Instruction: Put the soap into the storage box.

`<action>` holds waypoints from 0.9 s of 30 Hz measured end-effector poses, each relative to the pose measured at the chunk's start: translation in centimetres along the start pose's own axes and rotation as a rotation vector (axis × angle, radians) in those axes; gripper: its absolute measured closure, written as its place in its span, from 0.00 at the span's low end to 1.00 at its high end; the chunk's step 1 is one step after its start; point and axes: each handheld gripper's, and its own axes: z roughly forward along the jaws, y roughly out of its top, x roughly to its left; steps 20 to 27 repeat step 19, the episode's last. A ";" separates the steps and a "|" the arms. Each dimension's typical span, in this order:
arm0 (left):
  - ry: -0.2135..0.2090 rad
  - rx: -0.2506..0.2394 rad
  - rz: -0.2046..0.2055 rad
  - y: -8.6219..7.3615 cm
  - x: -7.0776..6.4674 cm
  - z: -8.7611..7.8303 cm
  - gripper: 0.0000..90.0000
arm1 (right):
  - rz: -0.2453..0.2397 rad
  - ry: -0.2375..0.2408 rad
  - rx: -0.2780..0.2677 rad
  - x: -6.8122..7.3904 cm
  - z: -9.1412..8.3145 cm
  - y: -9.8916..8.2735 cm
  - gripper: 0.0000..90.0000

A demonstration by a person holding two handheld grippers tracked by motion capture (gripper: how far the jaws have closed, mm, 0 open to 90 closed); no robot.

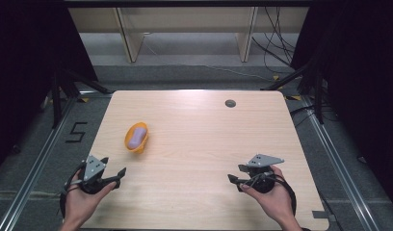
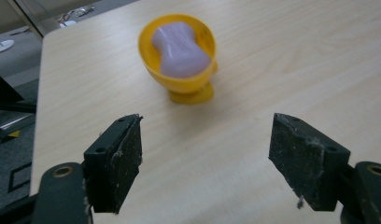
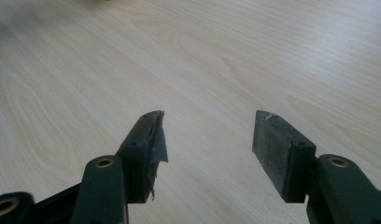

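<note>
A small yellow footed cup (image 1: 129,142) (image 2: 147,52) stands on the left half of the wooden table (image 1: 199,134), its mouth tipped toward the left gripper view's camera. Inside it lies a pale purple, waisted lump (image 1: 136,136) (image 2: 178,46). My left gripper (image 1: 118,176) (image 2: 207,119) hovers near the table's front left corner, a short way in front of the cup, jaws wide apart with nothing between them. My right gripper (image 1: 235,172) (image 3: 208,114) rests low at the front right, pointing left over bare wood, jaws apart and empty.
A round grey cable hole (image 1: 230,103) sits near the table's far edge, right of centre. Wooden shelf legs (image 1: 128,36) and loose cables (image 1: 276,48) lie on the floor behind the table. Dark curtains stand at both sides.
</note>
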 end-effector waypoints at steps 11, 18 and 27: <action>-0.018 -0.018 -0.003 -1.5 -0.7 -1.1 0.31 | 0.010 0.009 0.009 -0.7 0.0 -0.2 0.48; -0.018 -0.015 -0.034 -1.6 -0.2 -0.9 0.31 | 0.023 0.009 -0.010 -1.3 -0.1 -0.4 0.48; -0.029 -0.010 -0.032 -1.6 -0.1 -0.9 0.31 | 0.033 0.008 -0.008 -1.3 -0.1 -0.4 0.48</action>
